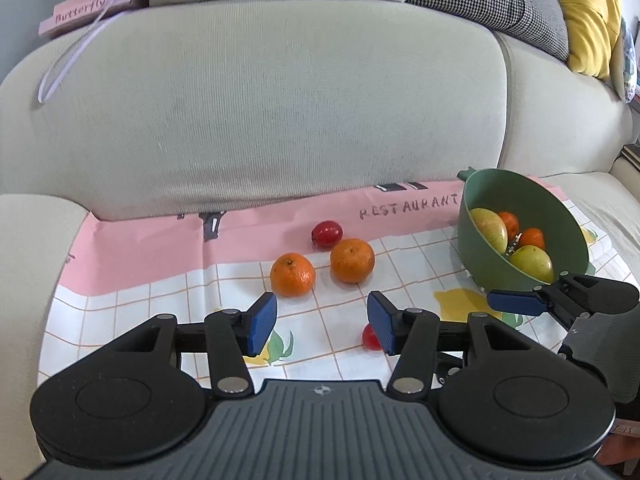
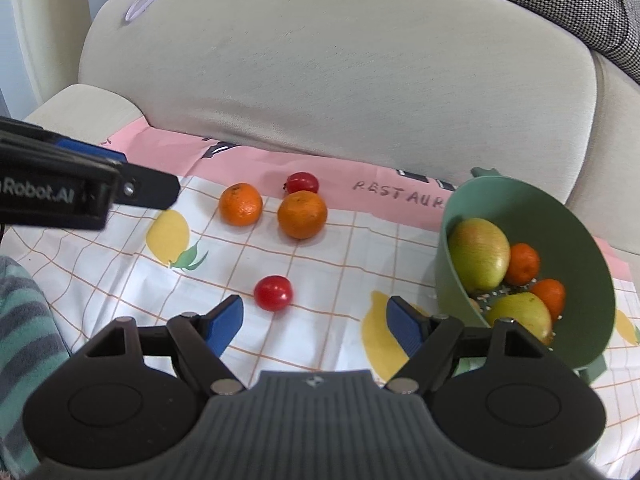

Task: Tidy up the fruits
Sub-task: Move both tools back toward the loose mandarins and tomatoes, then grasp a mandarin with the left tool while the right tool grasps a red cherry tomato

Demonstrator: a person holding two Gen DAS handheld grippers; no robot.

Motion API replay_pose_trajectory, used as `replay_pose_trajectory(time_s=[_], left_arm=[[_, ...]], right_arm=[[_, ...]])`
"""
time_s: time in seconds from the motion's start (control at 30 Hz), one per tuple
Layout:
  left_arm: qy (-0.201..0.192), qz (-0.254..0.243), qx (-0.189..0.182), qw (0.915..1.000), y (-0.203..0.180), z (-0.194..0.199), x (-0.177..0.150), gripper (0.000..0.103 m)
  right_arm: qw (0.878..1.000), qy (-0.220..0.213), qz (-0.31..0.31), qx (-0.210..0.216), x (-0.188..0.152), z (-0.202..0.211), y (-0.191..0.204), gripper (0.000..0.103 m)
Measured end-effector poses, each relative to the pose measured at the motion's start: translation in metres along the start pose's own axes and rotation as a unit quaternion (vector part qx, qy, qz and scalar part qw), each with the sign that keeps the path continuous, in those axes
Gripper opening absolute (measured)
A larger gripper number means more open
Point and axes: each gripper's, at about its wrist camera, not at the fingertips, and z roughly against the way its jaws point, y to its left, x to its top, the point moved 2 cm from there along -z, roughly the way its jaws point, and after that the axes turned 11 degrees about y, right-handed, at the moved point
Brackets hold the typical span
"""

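Two oranges and a red tomato lie on the patterned cloth on the sofa seat. A second red tomato lies nearer, half hidden behind a finger in the left wrist view. A tilted green bowl at the right holds two green-yellow fruits and two small oranges. My left gripper stands open just short of the oranges, nothing between its fingers. My right gripper is open too, with the near tomato just beyond its left finger.
The beige sofa backrest rises right behind the cloth, an armrest at the left. A pink box with a ribbon lies on top of the backrest. Cushions sit at the far right. A striped sleeve shows at left.
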Motion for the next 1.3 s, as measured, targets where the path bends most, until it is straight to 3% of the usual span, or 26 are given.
replay_pose_trajectory(time_s=[0.2, 0.6, 0.83, 1.07, 1.3], left_arm=[[0.009, 0.021, -0.014, 0.9996, 0.009, -0.015, 0.003, 0.062], [0.039, 0.033, -0.014, 0.9986, 0.017, -0.050, 0.008, 0.061], [0.057, 0.035, -0.015, 0.9976, 0.021, -0.068, 0.009, 0.061], [0.069, 0.040, -0.011, 0.9967, 0.025, -0.080, 0.008, 0.061], [0.068, 0.038, -0.009, 0.9969, 0.025, -0.091, 0.013, 0.061]], right_arm=[[1.000, 0.003, -0.001, 0.016, 0.005, -0.017, 0.001, 0.062], [0.999, -0.011, 0.005, 0.036, 0.019, -0.045, 0.004, 0.053], [0.998, 0.004, 0.013, 0.058, 0.021, -0.062, 0.009, 0.047], [0.997, 0.024, 0.013, 0.078, 0.016, -0.076, 0.011, 0.030], [0.996, 0.025, 0.021, 0.085, 0.015, -0.079, 0.013, 0.029]])
